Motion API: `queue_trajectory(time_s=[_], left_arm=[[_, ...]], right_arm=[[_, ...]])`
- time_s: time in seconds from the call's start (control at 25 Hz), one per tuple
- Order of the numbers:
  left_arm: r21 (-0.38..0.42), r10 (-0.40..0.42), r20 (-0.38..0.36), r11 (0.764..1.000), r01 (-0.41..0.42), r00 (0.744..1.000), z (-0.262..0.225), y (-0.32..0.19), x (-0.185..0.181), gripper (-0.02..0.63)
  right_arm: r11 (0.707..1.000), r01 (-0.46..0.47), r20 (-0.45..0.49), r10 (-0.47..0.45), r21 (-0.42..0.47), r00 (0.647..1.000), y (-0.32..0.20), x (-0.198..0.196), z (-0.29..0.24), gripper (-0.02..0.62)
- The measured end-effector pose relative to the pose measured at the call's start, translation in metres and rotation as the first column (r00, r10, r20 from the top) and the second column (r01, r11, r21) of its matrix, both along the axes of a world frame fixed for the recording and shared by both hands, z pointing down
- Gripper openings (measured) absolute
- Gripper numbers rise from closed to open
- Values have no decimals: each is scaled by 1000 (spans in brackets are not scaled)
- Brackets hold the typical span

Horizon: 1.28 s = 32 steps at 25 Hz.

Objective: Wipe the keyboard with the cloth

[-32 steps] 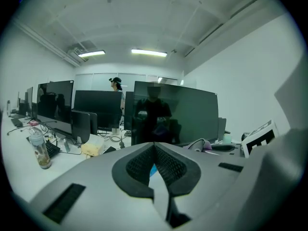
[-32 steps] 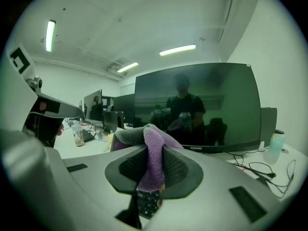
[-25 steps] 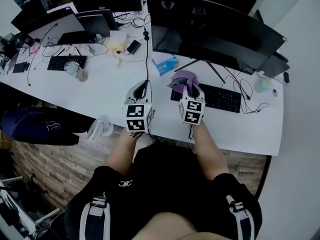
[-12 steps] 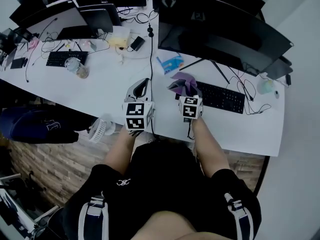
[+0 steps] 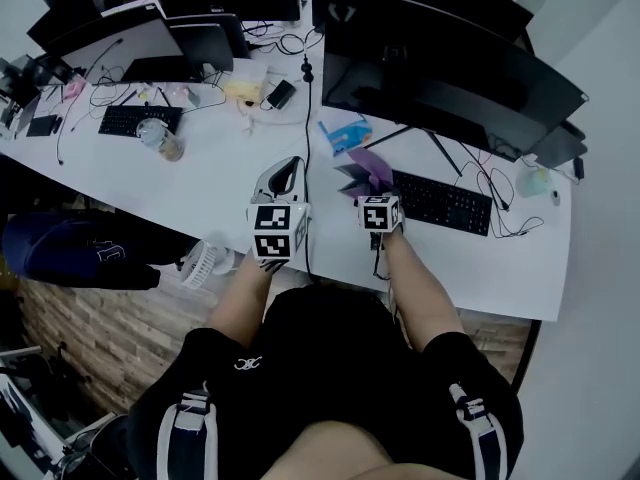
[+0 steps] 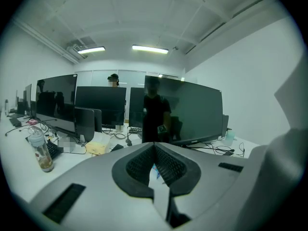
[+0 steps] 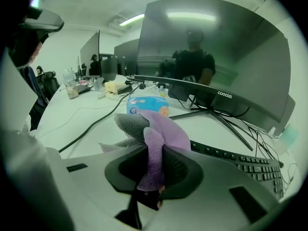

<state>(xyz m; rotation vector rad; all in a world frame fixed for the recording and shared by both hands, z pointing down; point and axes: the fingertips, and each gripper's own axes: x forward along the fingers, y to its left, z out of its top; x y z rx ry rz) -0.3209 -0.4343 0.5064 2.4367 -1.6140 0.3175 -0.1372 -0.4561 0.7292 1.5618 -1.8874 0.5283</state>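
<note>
A black keyboard (image 5: 442, 201) lies on the white desk (image 5: 215, 183) in front of a large monitor; it also shows at the right of the right gripper view as the keyboard (image 7: 243, 164). My right gripper (image 5: 371, 182) is shut on a purple and grey cloth (image 5: 363, 167), which hangs over the keyboard's left end. Between the pads, the cloth (image 7: 153, 143) bunches up out of the right gripper (image 7: 155, 154). My left gripper (image 5: 288, 166) hovers over bare desk left of a black cable, apart from the keyboard. That left gripper (image 6: 154, 148) is shut with nothing in it.
A curved monitor (image 5: 450, 78) with splayed stand legs sits behind the keyboard. A blue wipes pack (image 5: 344, 134) lies past the cloth. A black cable (image 5: 306, 118) runs down the desk. A small fan (image 5: 203, 263) stands at the near edge, a jar (image 5: 162, 143) and another keyboard (image 5: 138, 120) farther left.
My right gripper has carried the cloth a little forward and to the right, onto the keyboard's left end. The left gripper has stayed where it was.
</note>
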Motion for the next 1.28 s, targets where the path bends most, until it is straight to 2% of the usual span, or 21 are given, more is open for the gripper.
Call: queue_trajectory(time_s=[0.2,0.4,0.68,1.28], left_arm=[[2,-5,1,1000,5,1000,-2,0,10,11],[7,-14,-4,1000,14,1000,-5,1,19,11],[11,-11,-9,1000,11,1000,-8,10,42,11],[6,3,4,1000,-3,1000,-9,32,100,11]], right_arm=[[997,79,-76,-79,-12,994,1,0,2,92],[993,108,-66,-111,-48,992,0,3,4,94],[993,84,-24,-86,-80,996,4,22,4,95],[994,21,3,-21,-105,1000,23,98,4,97]])
